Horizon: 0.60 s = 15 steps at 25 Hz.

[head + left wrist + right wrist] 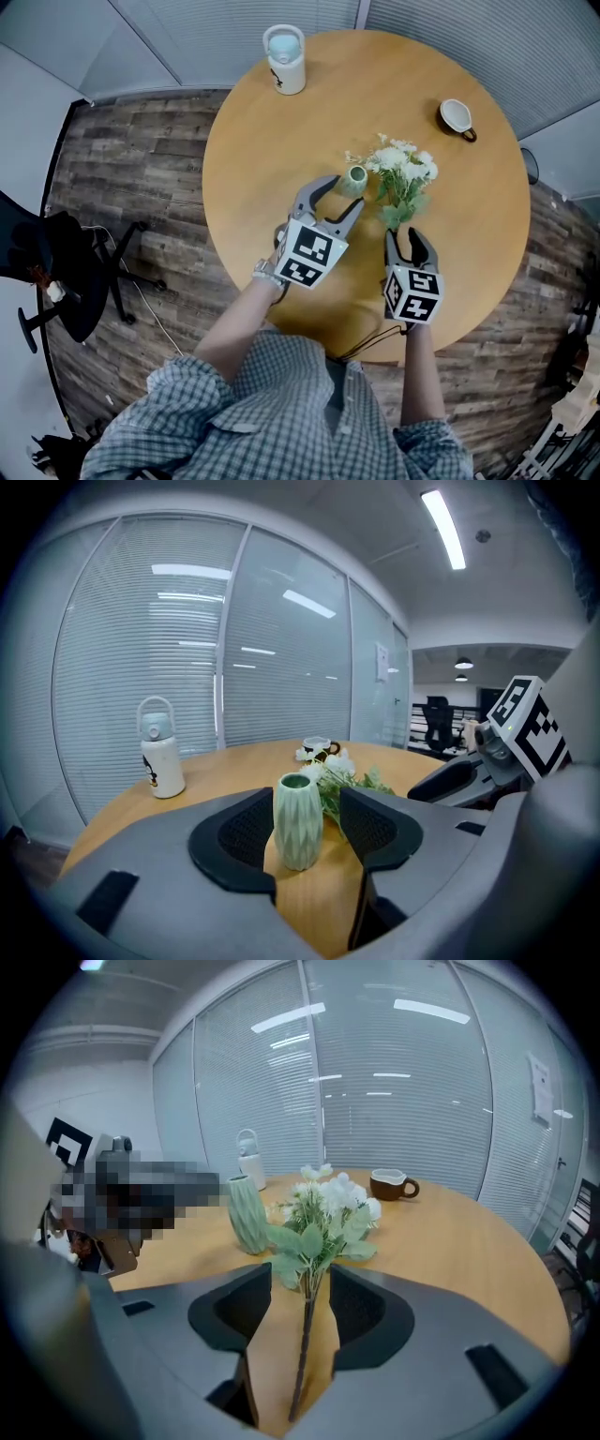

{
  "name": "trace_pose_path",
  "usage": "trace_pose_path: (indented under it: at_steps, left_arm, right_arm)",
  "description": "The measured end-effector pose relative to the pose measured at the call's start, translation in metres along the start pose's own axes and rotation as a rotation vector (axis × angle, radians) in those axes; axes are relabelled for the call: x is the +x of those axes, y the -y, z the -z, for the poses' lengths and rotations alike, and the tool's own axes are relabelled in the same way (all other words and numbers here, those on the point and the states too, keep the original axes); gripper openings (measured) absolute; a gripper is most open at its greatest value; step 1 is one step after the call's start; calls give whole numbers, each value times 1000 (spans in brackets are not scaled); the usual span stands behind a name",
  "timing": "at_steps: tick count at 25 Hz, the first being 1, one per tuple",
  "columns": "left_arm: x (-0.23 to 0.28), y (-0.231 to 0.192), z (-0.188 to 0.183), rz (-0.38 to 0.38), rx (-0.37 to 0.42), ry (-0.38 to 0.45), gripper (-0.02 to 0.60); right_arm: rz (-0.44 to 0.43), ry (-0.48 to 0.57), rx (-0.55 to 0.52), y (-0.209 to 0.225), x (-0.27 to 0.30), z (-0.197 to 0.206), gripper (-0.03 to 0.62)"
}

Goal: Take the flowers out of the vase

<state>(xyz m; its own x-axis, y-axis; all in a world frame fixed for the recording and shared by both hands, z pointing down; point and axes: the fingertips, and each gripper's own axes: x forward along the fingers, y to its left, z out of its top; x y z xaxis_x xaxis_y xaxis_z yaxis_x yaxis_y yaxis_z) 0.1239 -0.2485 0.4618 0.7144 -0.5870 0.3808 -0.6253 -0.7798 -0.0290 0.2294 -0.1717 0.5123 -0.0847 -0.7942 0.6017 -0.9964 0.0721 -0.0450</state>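
What stays out of sight around the round wooden table
In the left gripper view, the pale green ribbed ceramic vase covers the lower stems of the white flowers with green leaves, and those flowers half hide the brown-and-white cup. The print on the white handled bottle is too small to read. The black office chair runs off the left edge of the head view.

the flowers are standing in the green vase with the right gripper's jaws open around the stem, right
No: the flowers are out of the green vase, lying on the table beside it, as the right gripper view shows. The right gripper does have its jaws open around the stem.
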Motion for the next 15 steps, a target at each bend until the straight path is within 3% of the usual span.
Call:
trace_pose_path:
  at_steps: [7,12,15]
  left_arm:
    - [-27,6,-25,16,14,58,180]
    - [-49,13,-46,40,42,91,139]
    - [-65,15,-59,31,50,124,117]
  right_arm:
    - [14,122,18,-8,-41,-28,158]
    - [48,236,43,-13,-75,-55,40]
    - [22,290,76,-20,-92,-67,26]
